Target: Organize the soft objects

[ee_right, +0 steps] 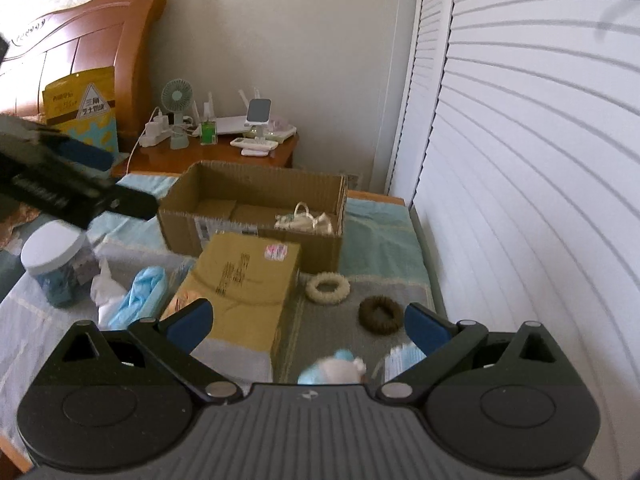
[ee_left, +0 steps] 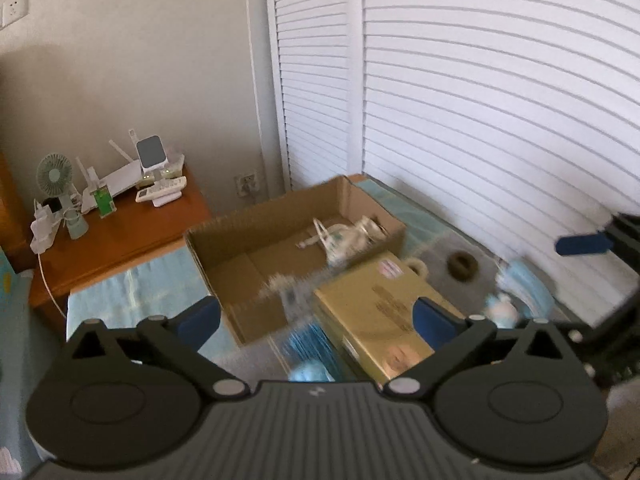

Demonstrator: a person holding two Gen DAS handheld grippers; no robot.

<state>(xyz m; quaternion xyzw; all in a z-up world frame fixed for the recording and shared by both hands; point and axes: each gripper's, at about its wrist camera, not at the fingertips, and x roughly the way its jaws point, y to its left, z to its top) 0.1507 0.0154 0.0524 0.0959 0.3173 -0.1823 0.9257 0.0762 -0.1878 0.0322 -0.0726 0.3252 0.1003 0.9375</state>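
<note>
An open cardboard box point(ee_left: 280, 248) lies on the bed with cream soft pieces point(ee_left: 344, 240) in its far end. My left gripper point(ee_left: 316, 320) is open in front of it. A blurred grey-white fuzzy thing point(ee_left: 288, 288) shows at the box's near wall, touching neither pad. My right gripper point(ee_right: 307, 324) is open and empty above the bedspread. Ahead of it lie a cream scrunchie point(ee_right: 328, 288) and a brown scrunchie point(ee_right: 380, 315). A blue-and-white plush point(ee_right: 336, 368) and blue masks point(ee_right: 404, 356) sit just under it.
A closed yellow carton point(ee_right: 244, 292) lies against the box. Left of it are blue gloves point(ee_right: 140, 296), white tissue point(ee_right: 106, 288) and a lidded jar point(ee_right: 56, 268). A nightstand point(ee_right: 280, 156) with a fan and chargers stands behind. Louvred doors point(ee_right: 520, 160) run along the right.
</note>
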